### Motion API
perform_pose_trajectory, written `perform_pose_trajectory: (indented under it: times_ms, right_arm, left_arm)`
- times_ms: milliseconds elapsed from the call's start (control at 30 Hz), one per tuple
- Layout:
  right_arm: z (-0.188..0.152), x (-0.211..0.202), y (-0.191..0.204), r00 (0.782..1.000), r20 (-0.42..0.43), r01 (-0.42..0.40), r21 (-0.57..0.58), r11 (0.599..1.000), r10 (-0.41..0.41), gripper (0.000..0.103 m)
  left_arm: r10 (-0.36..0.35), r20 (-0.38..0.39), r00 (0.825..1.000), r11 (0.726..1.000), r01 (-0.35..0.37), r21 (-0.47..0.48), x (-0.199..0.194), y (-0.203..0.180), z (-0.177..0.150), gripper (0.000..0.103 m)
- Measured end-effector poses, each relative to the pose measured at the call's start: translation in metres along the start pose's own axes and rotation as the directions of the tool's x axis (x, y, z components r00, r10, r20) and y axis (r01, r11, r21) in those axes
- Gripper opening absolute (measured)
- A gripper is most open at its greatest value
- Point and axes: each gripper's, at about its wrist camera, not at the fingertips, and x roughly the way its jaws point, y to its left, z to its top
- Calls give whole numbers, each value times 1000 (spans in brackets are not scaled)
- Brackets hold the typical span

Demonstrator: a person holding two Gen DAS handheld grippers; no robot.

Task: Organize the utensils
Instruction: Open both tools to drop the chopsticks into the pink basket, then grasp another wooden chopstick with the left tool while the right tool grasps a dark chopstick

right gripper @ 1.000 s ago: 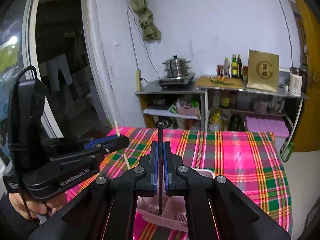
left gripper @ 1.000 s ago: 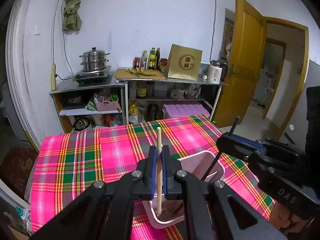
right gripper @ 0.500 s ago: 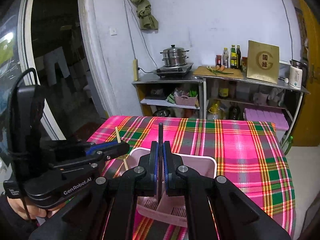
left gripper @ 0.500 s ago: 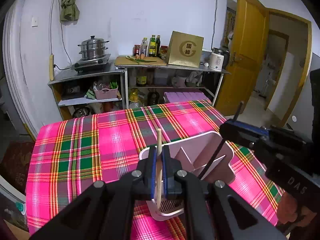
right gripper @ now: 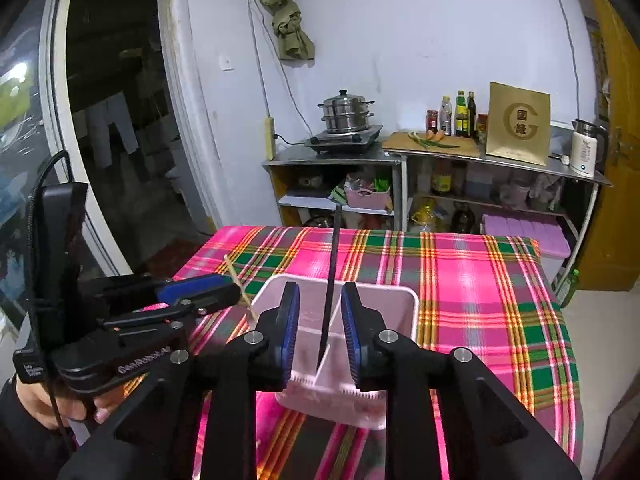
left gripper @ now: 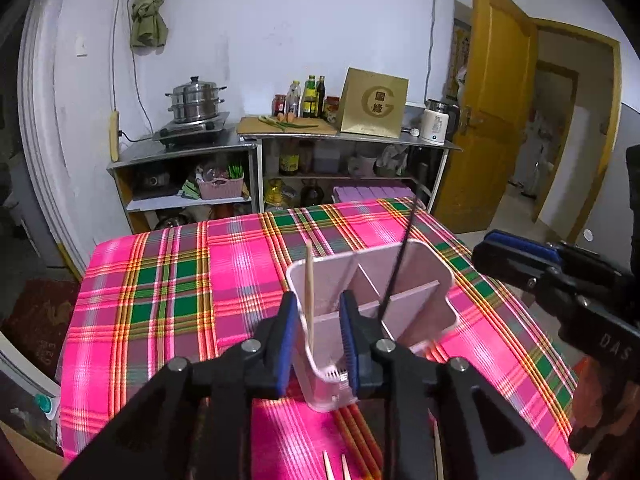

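A pale pink divided utensil holder (left gripper: 432,276) stands on the plaid tablecloth; it also shows in the right wrist view (right gripper: 400,300). My left gripper (left gripper: 318,336) is open, with a wooden chopstick (left gripper: 309,280) standing between its fingers, lower end in the holder's near compartment. My right gripper (right gripper: 320,330) is open, with a black chopstick (right gripper: 333,264) standing between its fingers, leaning in the holder. The black chopstick also shows in the left wrist view (left gripper: 400,264). Each gripper shows in the other's view.
More wooden chopstick tips (left gripper: 334,466) lie on the pink and green tablecloth (left gripper: 168,288) near the front edge. Beyond the table stand metal shelves with a steamer pot (left gripper: 196,100), bottles and a gold box (left gripper: 374,102). A yellow door (left gripper: 496,120) is at right.
Both grippers have opened and let go of their chopsticks, which now stand in the holder. Both grippers have drawn back and up a little, so more of the holder shows.
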Motion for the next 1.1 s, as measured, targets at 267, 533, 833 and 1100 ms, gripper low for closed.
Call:
perform_pose_trajectory:
  times_ms: [267,533,833,1100]
  right_arm:
    - [-55,-54,5,999,-3,43,-13,999,-43,30]
    - [-124,-107,7,999,-25,38,-11,999,-38,30]
    - [-192,-143,3,997,-71,41,37,998,-38,30]
    - [-215,-151,-1,993,-108,50,40,998,-45,30]
  left_arm:
    - [2,36,999,1000,-1,-31,-51,-8,-55,25]
    - [-11,51,999,999,13,-50,-94,-23,-122,25]
    - [-26,4,1000,998,26,-56,-111,-38,-184,25]
    - [-58,-30,998,997,57,-60,-112,-46,-204,25]
